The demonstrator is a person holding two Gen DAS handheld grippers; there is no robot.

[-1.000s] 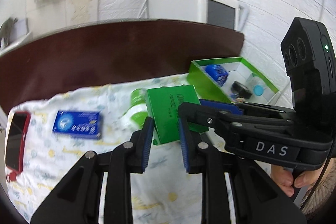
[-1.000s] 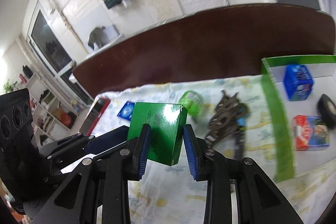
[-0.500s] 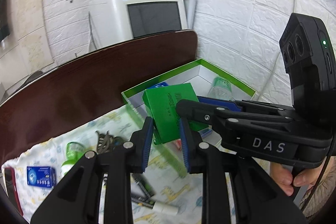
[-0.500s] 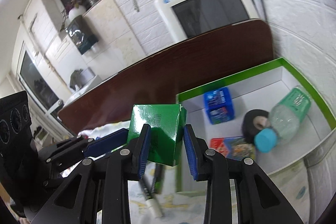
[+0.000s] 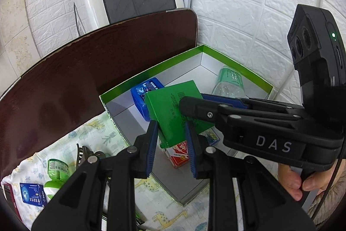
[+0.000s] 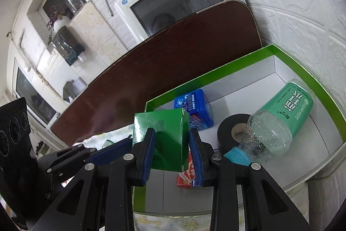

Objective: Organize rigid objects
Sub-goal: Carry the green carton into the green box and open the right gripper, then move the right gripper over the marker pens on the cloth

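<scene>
Right wrist: right gripper (image 6: 173,152) clamps green box (image 6: 161,140), left gripper (image 5: 170,144) clamps its other end, box over green tray (image 6: 216,74). Tray holds bottle (image 6: 279,120), tape roll (image 6: 234,131), blue box (image 6: 193,108), red box (image 5: 179,153). Left on cloth: small green bottle (image 5: 55,170), blue packet (image 5: 32,194), clips.

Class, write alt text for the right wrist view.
The right gripper clamps a green carton above a green-rimmed tray holding a soda water bottle, black tape roll, blue box and red pack.
</scene>
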